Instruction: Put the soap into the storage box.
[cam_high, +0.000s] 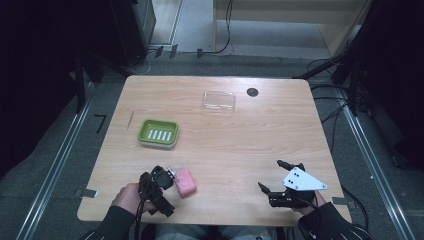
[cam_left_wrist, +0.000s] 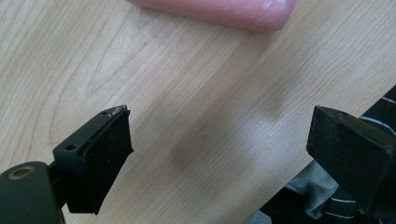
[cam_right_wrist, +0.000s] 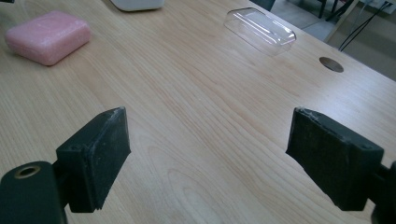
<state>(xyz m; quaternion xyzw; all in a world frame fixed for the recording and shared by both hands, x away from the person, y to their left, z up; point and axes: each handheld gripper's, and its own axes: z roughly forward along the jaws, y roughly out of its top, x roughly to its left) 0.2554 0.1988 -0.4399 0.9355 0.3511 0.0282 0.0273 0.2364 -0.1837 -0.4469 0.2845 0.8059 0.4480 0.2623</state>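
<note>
Left gripper (cam_high: 167, 187) at near-left table edge, jaws spread wide, nothing between them. Pink soap bar (cam_high: 186, 181) lies flat on the wooden table (cam_high: 240, 140) just beyond and beside its jaws; contact cannot be judged. Right gripper (cam_high: 274, 176) at near right, jaws wide, empty, well apart from the soap. Farther back: green soap dish (cam_high: 158, 133) left of centre; clear plastic lid (cam_high: 219, 100) near far edge.
</note>
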